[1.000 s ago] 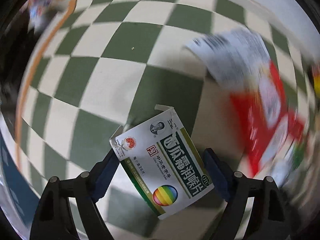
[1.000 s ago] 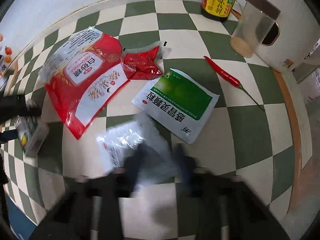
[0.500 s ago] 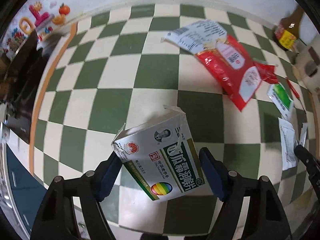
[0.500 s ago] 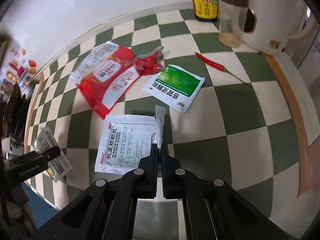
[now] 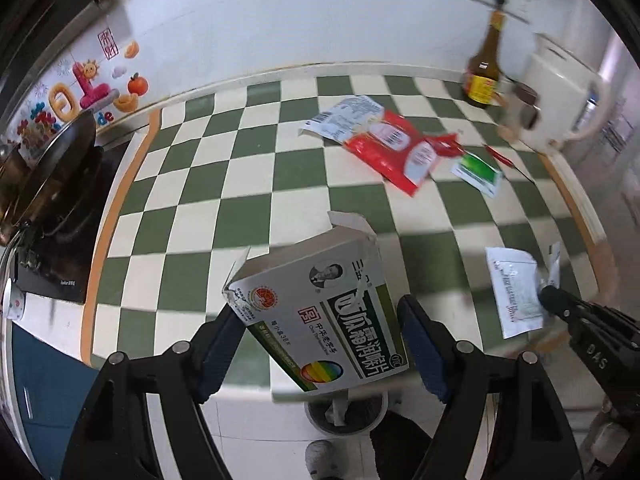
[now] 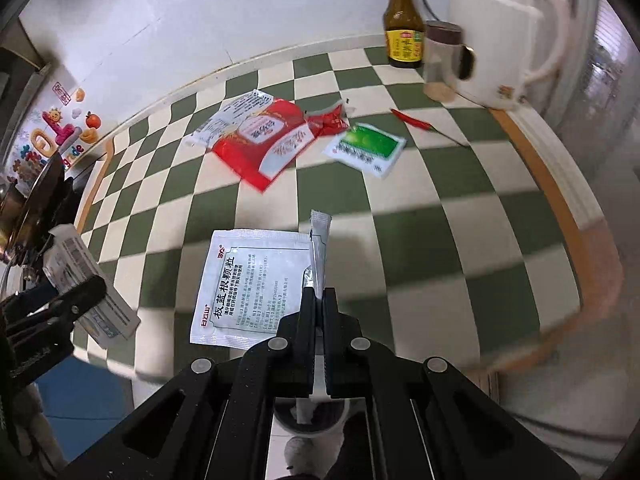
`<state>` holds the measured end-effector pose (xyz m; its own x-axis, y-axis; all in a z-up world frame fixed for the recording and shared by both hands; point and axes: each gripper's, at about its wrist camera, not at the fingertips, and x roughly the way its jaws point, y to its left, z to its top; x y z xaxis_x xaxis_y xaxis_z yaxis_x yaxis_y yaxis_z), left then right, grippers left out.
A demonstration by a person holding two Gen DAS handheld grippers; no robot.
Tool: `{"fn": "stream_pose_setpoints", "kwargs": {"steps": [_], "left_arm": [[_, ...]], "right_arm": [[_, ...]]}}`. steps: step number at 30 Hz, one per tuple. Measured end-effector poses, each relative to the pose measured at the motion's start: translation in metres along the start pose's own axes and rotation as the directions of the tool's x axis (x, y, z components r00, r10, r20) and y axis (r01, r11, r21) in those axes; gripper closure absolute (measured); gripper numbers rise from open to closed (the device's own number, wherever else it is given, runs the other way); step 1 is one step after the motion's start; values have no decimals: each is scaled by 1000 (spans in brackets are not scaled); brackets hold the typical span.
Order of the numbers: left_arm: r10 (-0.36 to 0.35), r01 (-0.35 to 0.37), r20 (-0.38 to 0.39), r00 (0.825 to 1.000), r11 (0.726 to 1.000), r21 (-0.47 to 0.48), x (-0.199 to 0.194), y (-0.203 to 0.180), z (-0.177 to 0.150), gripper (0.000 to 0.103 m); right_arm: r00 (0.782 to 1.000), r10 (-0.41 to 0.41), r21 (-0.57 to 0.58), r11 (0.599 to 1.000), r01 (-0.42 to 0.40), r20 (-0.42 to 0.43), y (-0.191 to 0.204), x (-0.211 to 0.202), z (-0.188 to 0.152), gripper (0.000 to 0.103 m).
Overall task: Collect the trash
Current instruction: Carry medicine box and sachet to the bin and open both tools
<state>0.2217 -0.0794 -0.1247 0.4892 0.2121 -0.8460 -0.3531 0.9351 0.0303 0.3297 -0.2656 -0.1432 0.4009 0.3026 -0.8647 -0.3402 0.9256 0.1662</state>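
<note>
My left gripper [image 5: 320, 340] is shut on a torn white-and-green medicine box [image 5: 320, 308] and holds it in the air past the table's front edge. My right gripper [image 6: 319, 300] is shut on a white medicine sachet [image 6: 252, 280] by its edge and holds it up as well; that sachet also shows in the left wrist view [image 5: 516, 292]. A trash bin [image 5: 346, 412] with paper in it stands on the floor below both grippers, and shows in the right wrist view [image 6: 308, 412]. A red bag [image 6: 264, 140], a green sachet [image 6: 366, 148] and a red wrapper [image 6: 330, 120] lie on the checked tablecloth [image 6: 440, 208].
A brown sauce bottle [image 6: 402, 28], a small jar [image 6: 440, 60] and a white kettle [image 6: 504, 40] stand at the back right. A red chilli [image 6: 416, 122] lies near them. A dark pan [image 5: 52, 168] on a stove is at the left.
Both grippers have pulled back and up from the table with their items. The bin on the floor has come into view below them.
</note>
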Motion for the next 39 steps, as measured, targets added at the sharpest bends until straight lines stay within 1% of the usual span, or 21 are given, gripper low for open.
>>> {"fn": "stream_pose_setpoints", "kwargs": {"steps": [3,5,8,11,13,14,17,20,21,23,24,25,27,28,29,31,33,35,37,38,39], "left_arm": [[-48,48,-11,999,998,45,-11,-3,-34,28],[-75,77,-35,997,994,73,-14,-4,-61,28],[-95,104,-85,992,990,100,-10,-6,-95,29],[-103,123,-165,981,986,116,8,-10,-132,29],[-103,130,-213,972,984,118,25,-13,-149,29],[-97,129,-240,966,984,120,37,-15,-158,29],[-81,126,-338,938,986,111,87,-20,-188,29],[-81,126,-434,897,989,77,151,-24,-218,29],[-82,125,-463,882,990,64,180,-26,-231,29],[-84,126,-503,860,991,49,225,-30,-249,29],[-83,126,-518,851,991,48,243,-32,-257,29],[-85,129,-538,838,991,45,266,-34,-267,29],[-99,135,-575,812,991,20,313,-35,-286,29],[-100,133,-588,803,991,13,328,-35,-292,30],[-104,131,-596,796,991,3,347,-35,-300,30],[-98,120,-605,790,993,-5,375,-34,-311,30],[-107,111,-612,784,993,-32,400,-30,-321,30],[-107,98,-617,780,994,-48,417,-23,-327,30],[-111,85,-618,778,994,-72,429,-14,-333,30],[-110,76,-614,782,994,-81,432,-11,-335,27],[-109,70,-608,786,994,-87,433,-10,-337,27]], "right_arm": [[1000,-9,40,999,9,-3,1,-16,-38,100],[1000,-22,65,998,23,-10,3,-22,-67,100],[998,-39,100,994,44,-50,1,-26,-121,100],[993,-50,130,989,64,-105,-6,-17,-163,100],[986,-58,147,986,82,-158,-11,-4,-196,100],[983,-59,151,985,86,-175,-13,3,-204,100],[966,-71,155,982,112,-250,-25,40,-242,100],[947,-74,165,978,130,-313,-37,84,-269,100],[941,-89,149,978,145,-327,-42,106,-280,100],[934,-97,140,978,153,-345,-50,138,-295,100],[926,-91,146,977,154,-365,-56,165,-306,100],[922,-85,150,977,151,-378,-60,184,-313,100],[919,-85,134,980,146,-384,-66,227,-328,100],[920,-92,118,982,147,-382,-67,247,-333,100],[920,-94,111,983,146,-381,-68,262,-338,100],[916,-89,113,983,144,-392,-72,302,-350,100],[911,-81,111,984,137,-405,-74,339,-361,100],[904,-57,111,987,115,-424,-72,368,-370,100],[888,-32,112,989,93,-458,-70,395,-378,100],[880,-10,129,988,81,-475,-70,407,-382,99],[874,13,148,987,68,-486,-69,418,-384,98]]}}
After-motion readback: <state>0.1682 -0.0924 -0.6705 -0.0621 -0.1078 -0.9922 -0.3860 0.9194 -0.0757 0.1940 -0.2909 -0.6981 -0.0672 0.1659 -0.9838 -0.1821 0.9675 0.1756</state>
